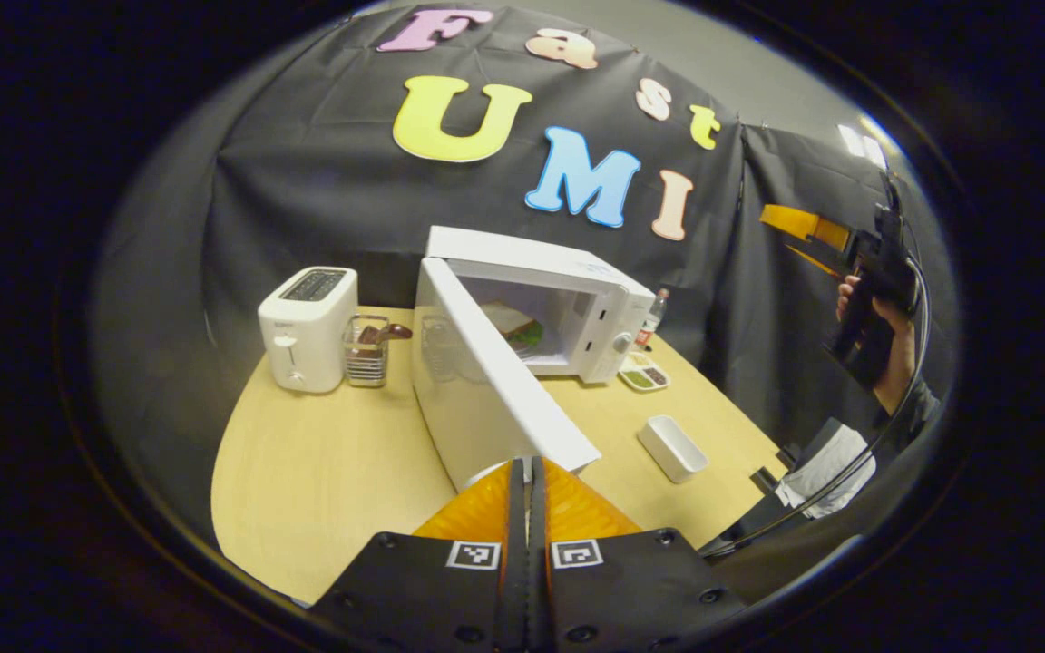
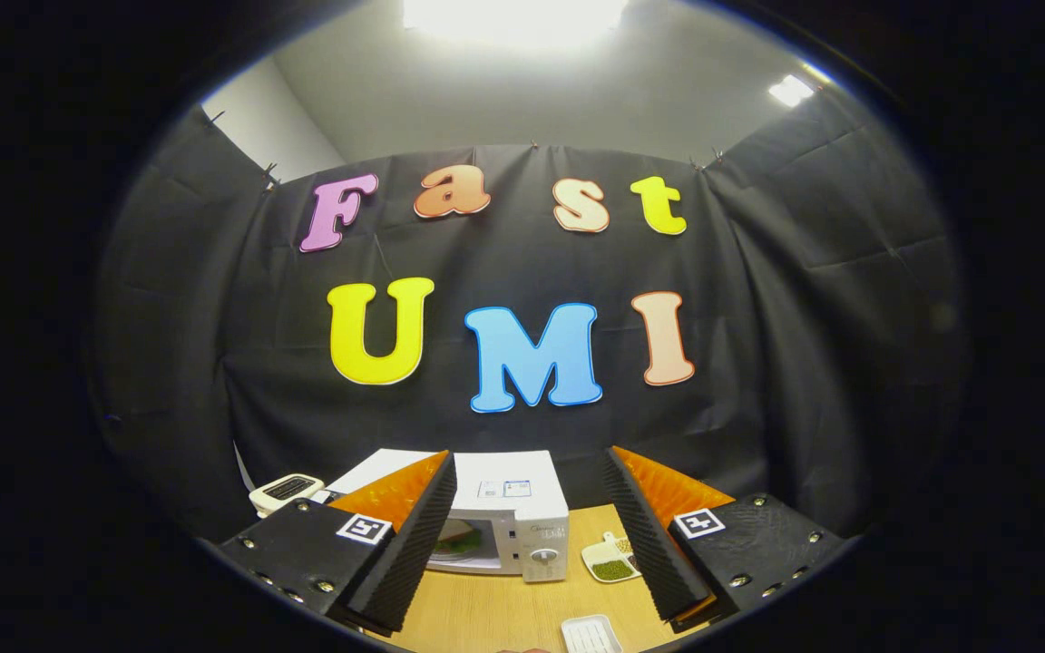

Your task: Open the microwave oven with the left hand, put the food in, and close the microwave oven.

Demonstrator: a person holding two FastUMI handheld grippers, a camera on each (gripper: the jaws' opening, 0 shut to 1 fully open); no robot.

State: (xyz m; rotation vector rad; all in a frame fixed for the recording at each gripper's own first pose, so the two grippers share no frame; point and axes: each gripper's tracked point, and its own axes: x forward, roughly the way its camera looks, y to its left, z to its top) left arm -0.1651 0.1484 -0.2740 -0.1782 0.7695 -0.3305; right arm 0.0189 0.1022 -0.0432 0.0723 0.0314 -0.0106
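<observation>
Microwave oven (image 1: 577, 308): white, on the wooden table (image 1: 323, 472), well back from the near edge; also seen from the front in the right gripper view (image 2: 509, 521).
Door (image 1: 477, 381): swung wide on its left hinge, its free edge reaching toward the left gripper.
Food (image 1: 515, 325): a sandwich, lying inside the cavity; glimpsed through the opening in the right gripper view (image 2: 459, 541).
Left gripper (image 1: 530, 472): fingers pressed together with nothing between them, tips just beside the door's free edge; contact cannot be told.
Right gripper (image 2: 532, 508): fingers spread wide, holding nothing, raised above the table and facing the oven; seen far right in the left gripper view (image 1: 804, 238), held in a hand (image 1: 885, 336).
Other items: toaster (image 1: 307, 328) and clear holder (image 1: 366, 350) left of the oven; small divided dish (image 1: 644, 375) and white rectangular tray (image 1: 672, 447) to its right.
Progress: opening and loading appear done.
Remaining: closing the door, judged to be the left gripper's push.
</observation>
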